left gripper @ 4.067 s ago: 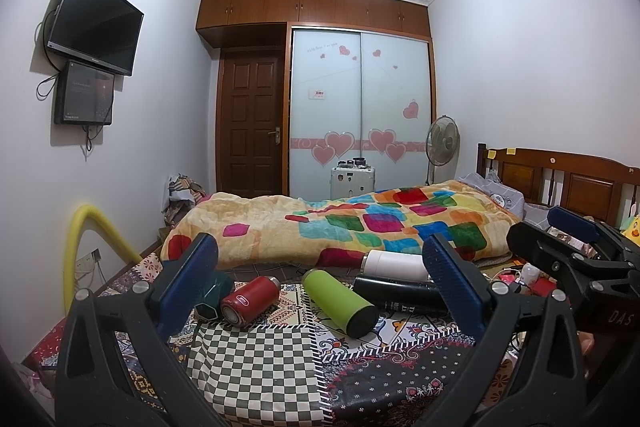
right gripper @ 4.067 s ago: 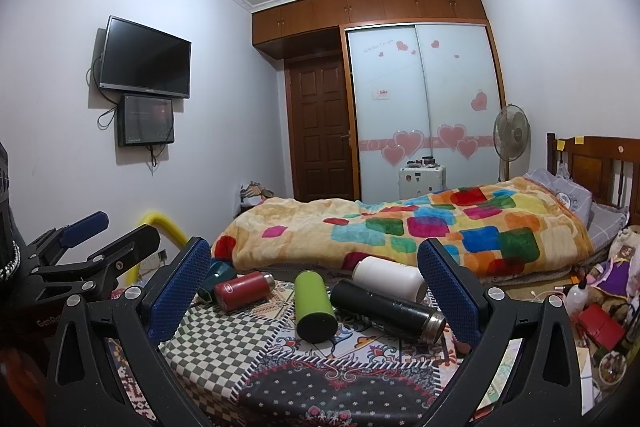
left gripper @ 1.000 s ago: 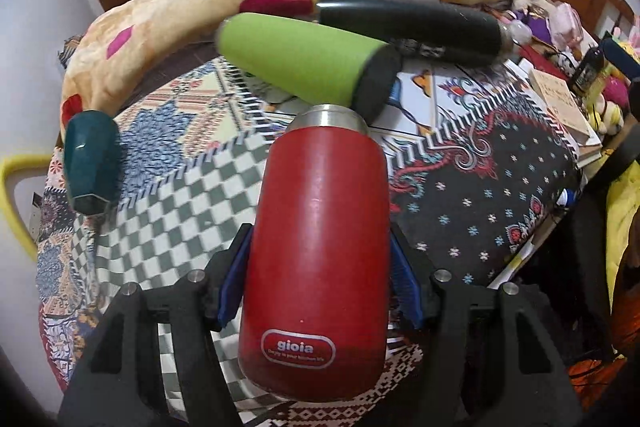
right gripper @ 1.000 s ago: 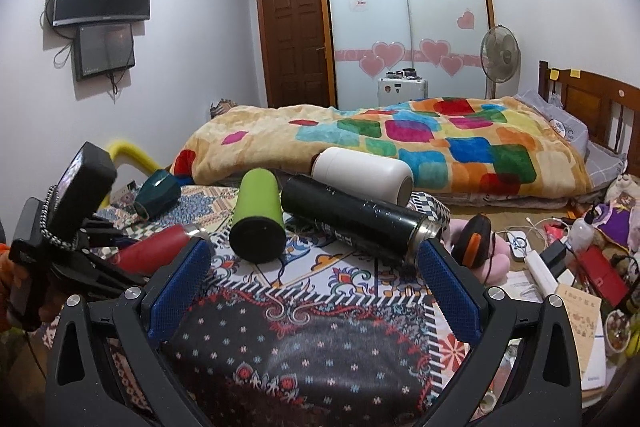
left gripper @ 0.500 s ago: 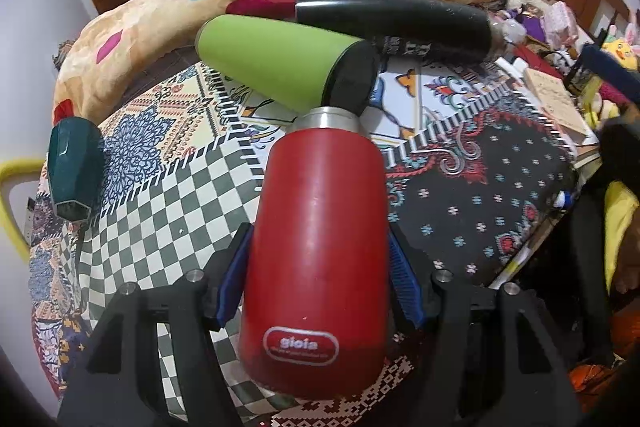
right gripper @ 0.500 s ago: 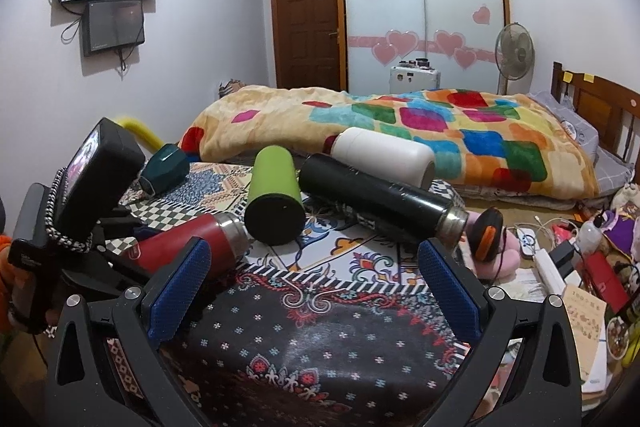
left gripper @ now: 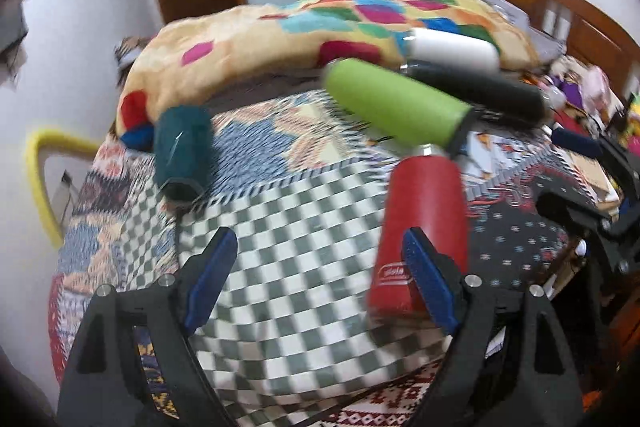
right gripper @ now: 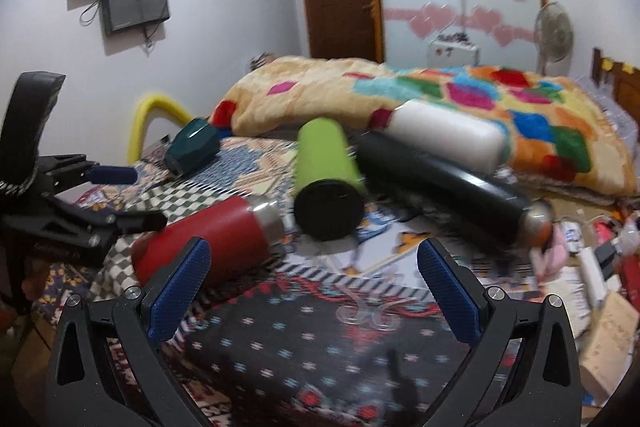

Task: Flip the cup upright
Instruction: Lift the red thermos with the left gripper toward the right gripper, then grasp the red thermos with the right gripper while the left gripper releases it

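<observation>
A red flask [left gripper: 426, 223] lies on its side on the patterned table cloth [left gripper: 304, 247], its steel neck pointing away; it also shows in the right wrist view [right gripper: 208, 239]. My left gripper [left gripper: 320, 279] is open and empty, and the flask lies just behind its right finger [left gripper: 428, 283]. My right gripper [right gripper: 312, 287] is open and empty above the dark cloth, the flask behind its left finger. A green flask [right gripper: 326, 179], a black flask [right gripper: 440, 187], a white flask [right gripper: 444, 135] and a teal cup [left gripper: 182, 151] also lie on their sides.
A bed with a colourful blanket [right gripper: 400, 95] stands behind the table. Clutter [right gripper: 592, 259] lies at the right past the table edge. A yellow hoop [left gripper: 40, 171] stands at the left. The left gripper's body [right gripper: 60, 219] shows at the right view's left edge.
My left gripper has opened and let go of the red flask, then shifted left. The flask now lies on the cloth. The right gripper has moved closer to the flasks.
</observation>
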### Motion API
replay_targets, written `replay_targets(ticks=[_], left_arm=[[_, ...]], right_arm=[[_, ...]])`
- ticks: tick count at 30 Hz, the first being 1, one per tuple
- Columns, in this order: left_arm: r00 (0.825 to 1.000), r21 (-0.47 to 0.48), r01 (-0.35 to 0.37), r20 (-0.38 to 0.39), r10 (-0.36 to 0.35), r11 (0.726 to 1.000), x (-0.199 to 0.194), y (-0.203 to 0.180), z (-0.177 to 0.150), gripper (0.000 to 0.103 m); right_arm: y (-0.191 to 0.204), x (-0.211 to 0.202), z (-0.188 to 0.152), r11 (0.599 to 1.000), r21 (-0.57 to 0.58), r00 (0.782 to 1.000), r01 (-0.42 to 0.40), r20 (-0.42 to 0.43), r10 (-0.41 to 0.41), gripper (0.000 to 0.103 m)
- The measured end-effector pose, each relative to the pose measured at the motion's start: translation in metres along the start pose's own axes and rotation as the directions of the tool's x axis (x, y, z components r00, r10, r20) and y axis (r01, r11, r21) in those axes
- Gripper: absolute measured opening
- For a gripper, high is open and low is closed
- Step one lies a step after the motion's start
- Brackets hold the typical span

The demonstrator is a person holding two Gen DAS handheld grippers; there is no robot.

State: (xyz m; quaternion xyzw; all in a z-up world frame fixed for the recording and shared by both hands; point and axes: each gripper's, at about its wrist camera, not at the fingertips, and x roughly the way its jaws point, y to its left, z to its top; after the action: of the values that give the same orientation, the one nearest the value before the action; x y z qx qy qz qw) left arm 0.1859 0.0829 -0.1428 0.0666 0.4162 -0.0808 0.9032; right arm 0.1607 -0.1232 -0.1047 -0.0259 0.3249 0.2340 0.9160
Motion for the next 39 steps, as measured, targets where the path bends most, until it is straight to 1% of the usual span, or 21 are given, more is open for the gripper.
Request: replay_targets(ticks=[1, 4, 6, 9, 11, 13, 15, 18, 19, 22, 26, 29, 31, 32, 33, 34, 35, 36, 39], left_arm=[[1.000, -0.007, -0.005, 0.000, 0.005, 1.000, 0.001, 0.006, -0.002, 0.085], [1.000, -0.013, -0.026, 0.010, 0.026, 1.000, 0.004, 0.017, -0.006, 0.085], [1.000, -0.016, -0.019, 0.002, 0.019, 1.000, 0.007, 0.022, -0.009, 0.085], [1.000, -0.021, -0.011, -0.007, 0.010, 1.000, 0.013, 0.025, -0.013, 0.085], [1.000, -0.024, 0.003, -0.012, -0.003, 1.000, 0.015, 0.027, -0.016, 0.085], [1.000, -0.023, 0.015, -0.006, -0.015, 1.000, 0.014, 0.025, -0.020, 0.085], [1.000, -0.018, 0.021, -0.002, -0.021, 1.000, 0.014, 0.023, -0.022, 0.085], [0.998, -0.035, 0.060, 0.003, -0.060, 0.998, 0.012, 0.022, -0.025, 0.085], [0.997, -0.041, 0.073, 0.007, -0.072, 0.997, 0.011, 0.021, -0.026, 0.085], [0.993, -0.049, 0.116, 0.012, -0.115, 0.992, 0.007, 0.014, -0.026, 0.085], [0.988, -0.026, 0.157, 0.014, -0.156, 0.987, 0.005, -0.002, -0.028, 0.085], [0.986, 0.020, 0.165, 0.006, -0.165, 0.986, 0.007, -0.020, -0.029, 0.085], [0.985, 0.041, 0.171, 0.007, -0.171, 0.985, 0.009, -0.029, -0.029, 0.085], [0.985, 0.043, 0.174, 0.006, -0.174, 0.984, 0.010, -0.031, -0.029, 0.085], [0.984, 0.044, 0.176, 0.006, -0.177, 0.983, 0.011, -0.032, -0.030, 0.085], [0.985, 0.045, 0.174, 0.008, -0.174, 0.984, 0.012, -0.032, -0.030, 0.085], [0.986, 0.044, 0.165, 0.015, -0.166, 0.985, 0.012, -0.031, -0.031, 0.085], [0.987, 0.042, 0.159, 0.019, -0.160, 0.986, 0.012, -0.030, -0.032, 0.085], [0.991, 0.022, 0.131, 0.029, -0.132, 0.991, 0.011, -0.021, -0.035, 0.085]], right_arm=[[0.004, 0.004, 0.000, 1.000, -0.004, 1.000, -0.012, -0.010, 0.012, 0.098], [0.013, 0.012, 0.002, 0.999, -0.007, 0.998, -0.045, -0.035, 0.045, 0.096], [0.015, 0.016, 0.002, 0.997, 0.007, 0.996, -0.072, -0.050, 0.072, 0.095], [0.020, 0.027, 0.003, 0.992, 0.028, 0.986, -0.126, -0.105, 0.128, 0.088], [0.022, 0.033, 0.004, 0.990, 0.026, 0.981, -0.139, -0.134, 0.141, 0.086], [0.024, 0.037, 0.004, 0.986, 0.034, 0.974, -0.165, -0.155, 0.168, 0.084], [0.020, 0.038, 0.006, 0.980, 0.061, 0.964, -0.188, -0.179, 0.196, 0.084], [0.017, 0.041, 0.006, 0.971, 0.095, 0.951, -0.219, -0.203, 0.234, 0.084], [0.015, 0.041, 0.005, 0.965, 0.114, 0.942, -0.237, -0.216, 0.257, 0.084], [0.012, 0.045, 0.006, 0.952, 0.153, 0.925, -0.264, -0.240, 0.295, 0.084], [0.011, 0.053, 0.010, 0.955, 0.155, 0.917, -0.254, -0.275, 0.289, 0.084], [0.018, 0.060, 0.009, 0.970, 0.099, 0.917, -0.221, -0.317, 0.242, 0.081], [0.023, 0.066, 0.008, 0.976, 0.066, 0.914, -0.206, -0.344, 0.217, 0.078], [0.024, 0.070, 0.008, 0.976, 0.061, 0.908, -0.207, -0.359, 0.215, 0.077], [0.023, 0.073, 0.009, 0.976, 0.061, 0.902, -0.210, -0.373, 0.217, 0.073], [0.024, 0.077, 0.009, 0.974, 0.058, 0.893, -0.218, -0.391, 0.223, 0.070], [0.024, 0.080, 0.010, 0.973, 0.055, 0.887, -0.223, -0.403, 0.226, 0.068], [0.024, 0.082, 0.011, 0.972, 0.052, 0.884, -0.228, -0.407, 0.230, 0.068], [0.029, 0.087, 0.015, 0.974, 0.004, 0.881, -0.224, -0.427, 0.205, 0.068]])
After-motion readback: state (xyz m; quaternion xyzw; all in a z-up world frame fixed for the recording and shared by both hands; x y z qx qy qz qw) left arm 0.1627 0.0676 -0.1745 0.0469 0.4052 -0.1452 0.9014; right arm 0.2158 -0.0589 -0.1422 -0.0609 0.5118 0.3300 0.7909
